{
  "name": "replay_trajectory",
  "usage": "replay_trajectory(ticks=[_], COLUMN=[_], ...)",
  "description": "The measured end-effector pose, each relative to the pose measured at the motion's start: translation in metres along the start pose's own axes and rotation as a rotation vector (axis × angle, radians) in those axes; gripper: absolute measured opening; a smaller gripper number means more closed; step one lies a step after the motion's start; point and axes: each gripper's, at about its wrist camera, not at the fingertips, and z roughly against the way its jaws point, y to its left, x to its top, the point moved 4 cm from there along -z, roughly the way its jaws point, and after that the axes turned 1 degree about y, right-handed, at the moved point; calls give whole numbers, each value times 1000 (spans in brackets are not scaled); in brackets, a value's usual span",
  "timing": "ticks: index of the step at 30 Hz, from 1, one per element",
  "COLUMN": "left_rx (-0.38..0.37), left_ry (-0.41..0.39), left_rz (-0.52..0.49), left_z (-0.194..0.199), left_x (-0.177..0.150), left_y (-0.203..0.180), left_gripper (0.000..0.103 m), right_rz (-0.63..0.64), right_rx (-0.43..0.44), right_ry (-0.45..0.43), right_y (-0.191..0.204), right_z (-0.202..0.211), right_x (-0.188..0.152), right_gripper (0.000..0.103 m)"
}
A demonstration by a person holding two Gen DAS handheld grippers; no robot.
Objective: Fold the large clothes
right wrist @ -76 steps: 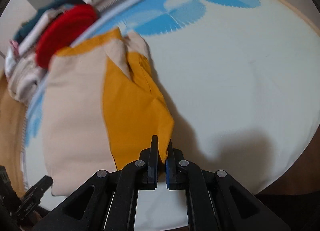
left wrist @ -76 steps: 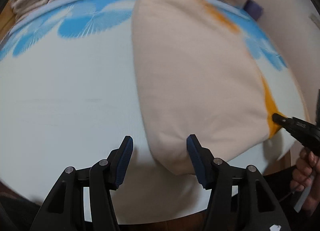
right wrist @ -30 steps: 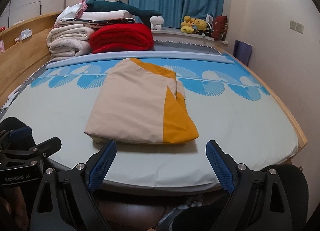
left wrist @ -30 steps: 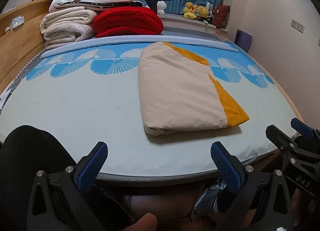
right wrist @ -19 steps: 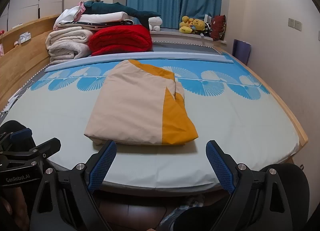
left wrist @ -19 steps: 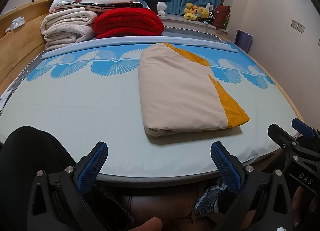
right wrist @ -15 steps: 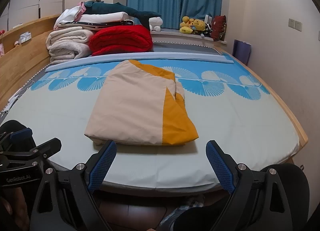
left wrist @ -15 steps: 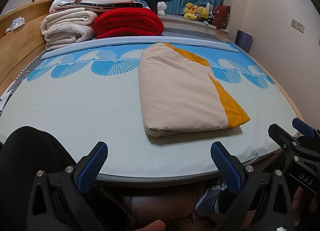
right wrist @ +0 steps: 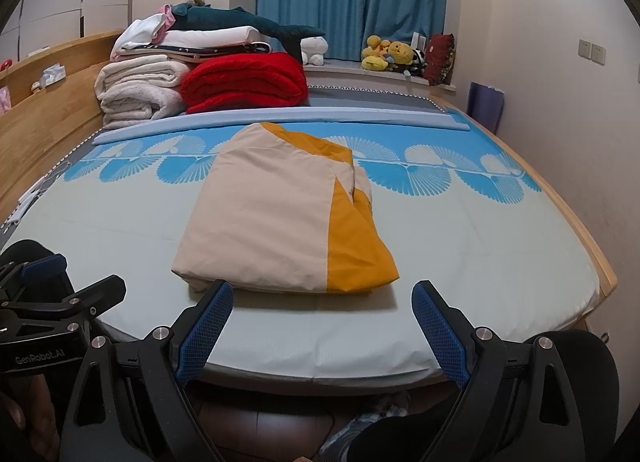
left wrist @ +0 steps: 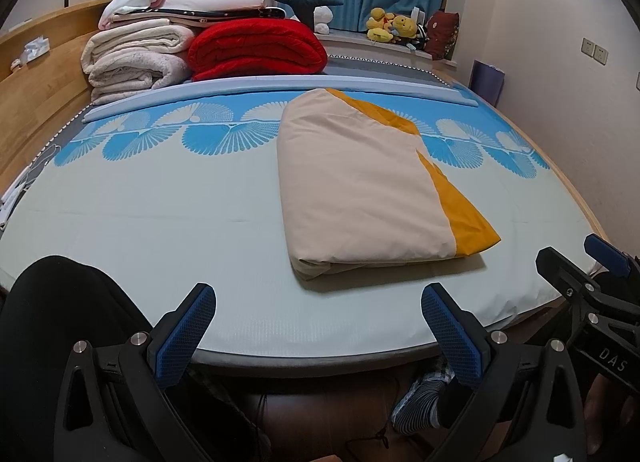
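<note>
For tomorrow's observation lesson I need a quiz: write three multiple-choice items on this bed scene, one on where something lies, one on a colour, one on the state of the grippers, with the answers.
1. Where does the folded cloth lie?
A. on the bed sheet, apart from the stacked blankets
B. on top of the red blanket
C. on the floor

2. What colours is the folded cloth?
A. green and white
B. cream and orange-yellow
C. all red

3. How are the two grippers?
A. both shut on the cloth
B. one shut on the cloth, one open
C. both open, holding nothing

Answers: 1 A, it rests on the sheet in front of the red blanket. 2 B, a cream top with an orange-yellow edge. 3 C, the left gripper and right gripper have jaws spread wide, short of the cloth.
</note>
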Motion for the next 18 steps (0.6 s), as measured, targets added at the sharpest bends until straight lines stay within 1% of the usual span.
replay_trajectory(ticks=[18], left_rx=[0], left_ry=[-3], left_rz=[-7], left_z=[1], left_x=[1], left_y=[2], left_gripper=[102], right_rz=[-1], right_rx=[-1], right_ry=[-1], right_y=[2], right_z=[0], right_x=[0], right_gripper=[91])
